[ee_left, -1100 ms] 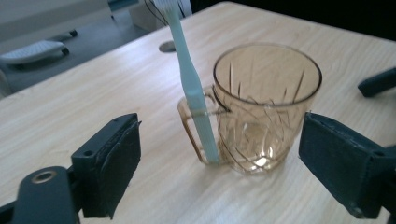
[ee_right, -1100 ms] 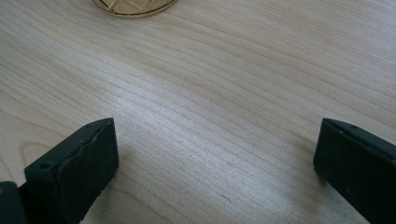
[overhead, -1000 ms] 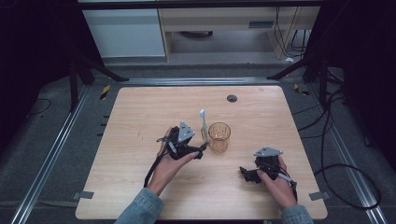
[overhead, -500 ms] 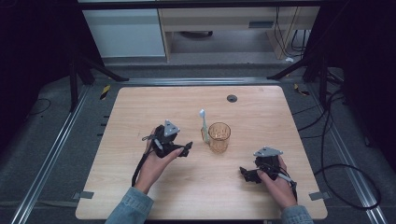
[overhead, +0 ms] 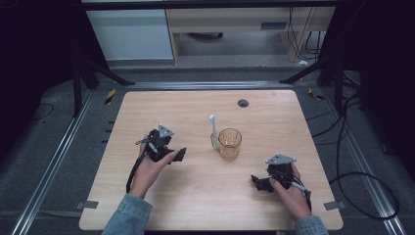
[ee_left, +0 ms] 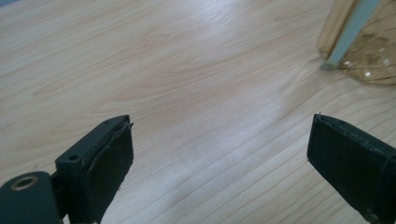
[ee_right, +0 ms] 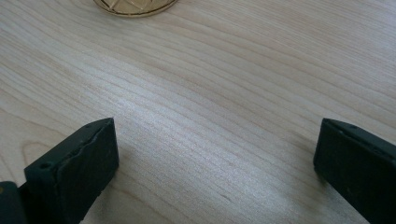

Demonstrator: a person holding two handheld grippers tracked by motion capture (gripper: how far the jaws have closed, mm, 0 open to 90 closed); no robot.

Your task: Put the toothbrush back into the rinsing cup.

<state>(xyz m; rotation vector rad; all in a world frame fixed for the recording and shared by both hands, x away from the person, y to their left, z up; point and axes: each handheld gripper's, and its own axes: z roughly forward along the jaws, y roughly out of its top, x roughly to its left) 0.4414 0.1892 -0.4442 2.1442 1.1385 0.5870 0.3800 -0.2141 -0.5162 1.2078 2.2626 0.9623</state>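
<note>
While the amber glass cup [overhead: 229, 143] stands upright a little right of the middle of the wooden surface [overhead: 274, 117] in the high view, a pale toothbrush [overhead: 213, 131] leans against its left side, with the head up and the lower end on the wood. Left of centre in that view, the left hand-held gripper [overhead: 179, 154] is gripped by a hand [overhead: 147, 169] with a denim sleeve [overhead: 128, 215], well apart from the cup and pointing toward it. Its jaws have just been opening and stand released with bare wood between them; in the left gripper view the 2 black pads [ee_left: 109, 161] are spread wide, and the cup [ee_left: 373, 56] with the toothbrush handle [ee_left: 348, 35] sits in the upper right corner. At the lower right of the high view, the right hand-held gripper [overhead: 255, 182] rests low over the surface, near the cup and pointing left. It is released too, with wood alone between its jaws, and the cup base [ee_right: 135, 7] shows at the top edge of the right gripper view. A small dark round disc [overhead: 242, 103] lies toward the top of the surface.
</note>
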